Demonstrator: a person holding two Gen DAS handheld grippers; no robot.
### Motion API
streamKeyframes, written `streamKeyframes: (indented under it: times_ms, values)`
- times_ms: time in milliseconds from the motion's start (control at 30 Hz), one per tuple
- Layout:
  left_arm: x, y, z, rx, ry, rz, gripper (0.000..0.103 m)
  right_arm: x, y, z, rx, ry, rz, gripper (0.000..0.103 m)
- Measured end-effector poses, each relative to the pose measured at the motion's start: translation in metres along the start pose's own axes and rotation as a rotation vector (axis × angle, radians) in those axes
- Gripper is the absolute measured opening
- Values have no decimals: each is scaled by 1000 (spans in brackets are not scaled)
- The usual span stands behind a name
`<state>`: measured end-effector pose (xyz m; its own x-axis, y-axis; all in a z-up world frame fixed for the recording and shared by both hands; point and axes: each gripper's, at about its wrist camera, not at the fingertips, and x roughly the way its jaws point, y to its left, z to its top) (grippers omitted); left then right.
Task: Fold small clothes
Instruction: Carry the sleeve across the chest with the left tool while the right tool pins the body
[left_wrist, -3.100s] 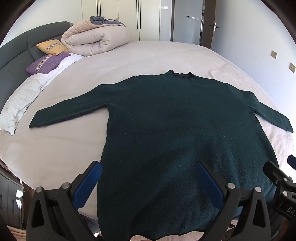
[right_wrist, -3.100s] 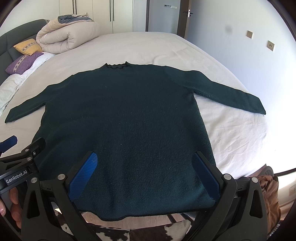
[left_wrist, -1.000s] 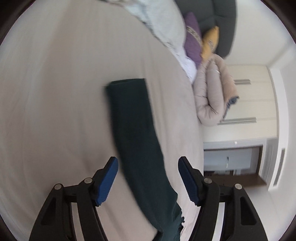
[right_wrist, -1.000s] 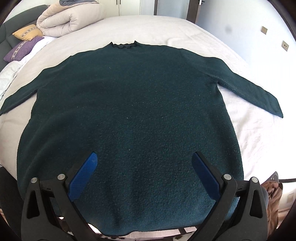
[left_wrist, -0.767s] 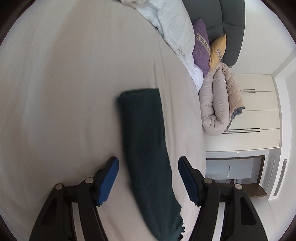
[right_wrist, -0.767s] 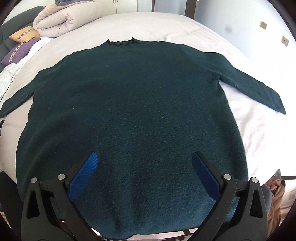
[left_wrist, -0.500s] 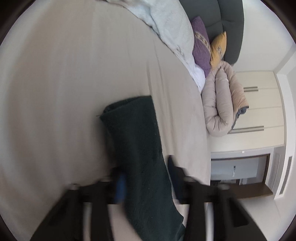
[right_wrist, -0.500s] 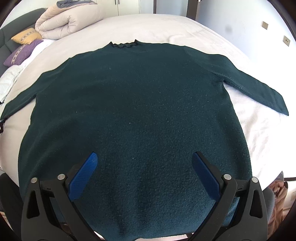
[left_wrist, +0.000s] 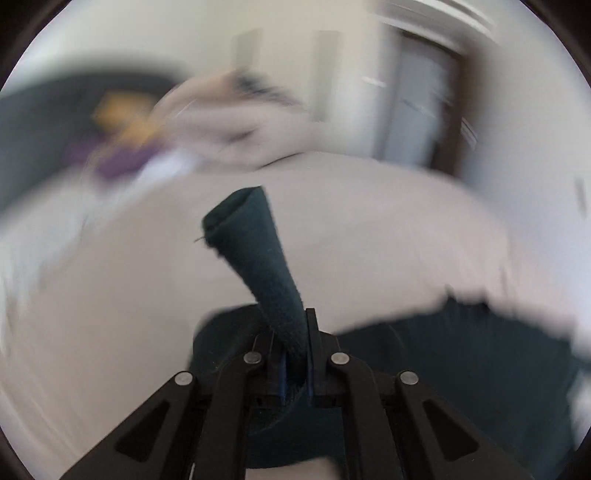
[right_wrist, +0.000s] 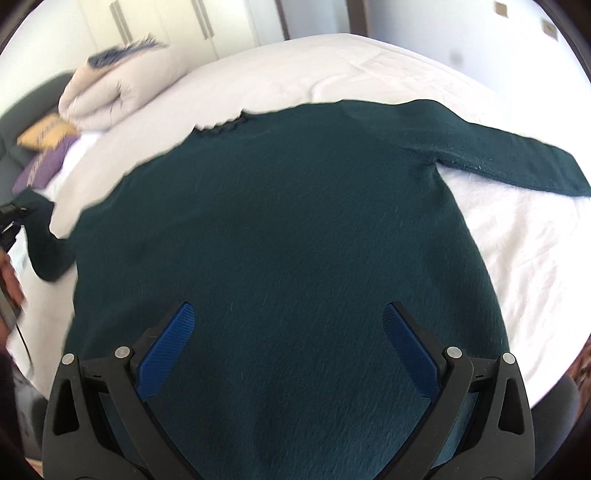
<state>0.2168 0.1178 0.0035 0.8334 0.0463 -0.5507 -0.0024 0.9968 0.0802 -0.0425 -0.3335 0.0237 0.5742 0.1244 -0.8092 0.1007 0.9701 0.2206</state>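
Observation:
A dark green sweater (right_wrist: 288, 236) lies flat, front down the bed, on the white sheet. My left gripper (left_wrist: 295, 354) is shut on its left sleeve (left_wrist: 258, 258). The sleeve stands up from the jaws and its cuff points away from me. In the right wrist view the lifted sleeve (right_wrist: 44, 240) shows at the far left, by a hand. My right gripper (right_wrist: 288, 332) is open and empty above the sweater's lower body. The right sleeve (right_wrist: 517, 162) lies stretched out on the sheet.
A rolled beige duvet (right_wrist: 118, 88) and yellow and purple pillows (right_wrist: 44, 147) lie at the head of the bed (right_wrist: 517, 266). White wardrobe doors (right_wrist: 177, 26) stand behind. The left wrist view is blurred by motion.
My left gripper has shut on the left sleeve and lifted it off the sheet, swinging round. My right gripper has tilted a little and stays open over the sweater.

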Motion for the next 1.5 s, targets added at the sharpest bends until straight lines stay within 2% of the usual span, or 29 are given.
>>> streamKeyframes:
  times_ms: [67,133,200,267,367,533,633,767,833,867,933,1000,1067,1100,1133,1200,1233,1300,1367,1433,1500]
  values:
    - [2,-77,-22,280,-8,6,6,5,-8,15,34,-5,46,103]
    - [7,-116,-45,408,0,5,6,11,-13,29,58,-9,97,103]
    - [11,-138,-69,481,16,10,6,20,-17,44,87,12,157,103]
    - [12,-147,-82,515,19,35,6,31,-17,59,125,33,270,100]
    - [8,-145,-82,498,13,44,7,54,-3,80,148,107,397,93]
    - [2,-141,-79,470,-16,50,7,124,35,102,284,349,662,84]
    - [-6,-144,-86,492,-53,63,9,160,59,103,334,459,760,82]
    - [-12,-150,-94,538,-73,65,10,201,82,89,436,542,828,82]
    - [-13,-150,-94,534,-76,64,10,213,90,85,460,547,834,82]
    - [-13,-149,-93,527,-79,63,10,216,94,82,462,546,838,78]
    - [-14,-146,-92,514,-79,63,13,223,101,83,444,543,838,63]
    - [-15,-145,-91,505,-83,69,33,229,109,85,401,553,843,32]
    - [-16,-145,-91,502,-90,67,38,226,118,89,358,552,832,28]
    - [-16,-145,-91,503,-90,63,40,225,121,90,338,547,829,20]
    - [-16,-144,-91,503,-86,58,42,224,125,90,313,538,819,16]
    - [-17,-141,-90,497,-73,43,61,219,129,93,274,508,791,9]
    - [-20,-140,-90,486,-71,29,66,216,128,96,258,489,771,8]
    - [-30,-135,-89,453,-81,-9,86,205,119,105,223,444,727,8]
    - [-43,-127,-88,406,-103,-43,98,191,105,119,192,386,673,7]
    - [-56,-119,-87,345,-112,-84,101,176,86,136,164,328,605,7]
    - [-60,-109,-87,268,-72,-113,102,165,63,152,162,288,552,7]
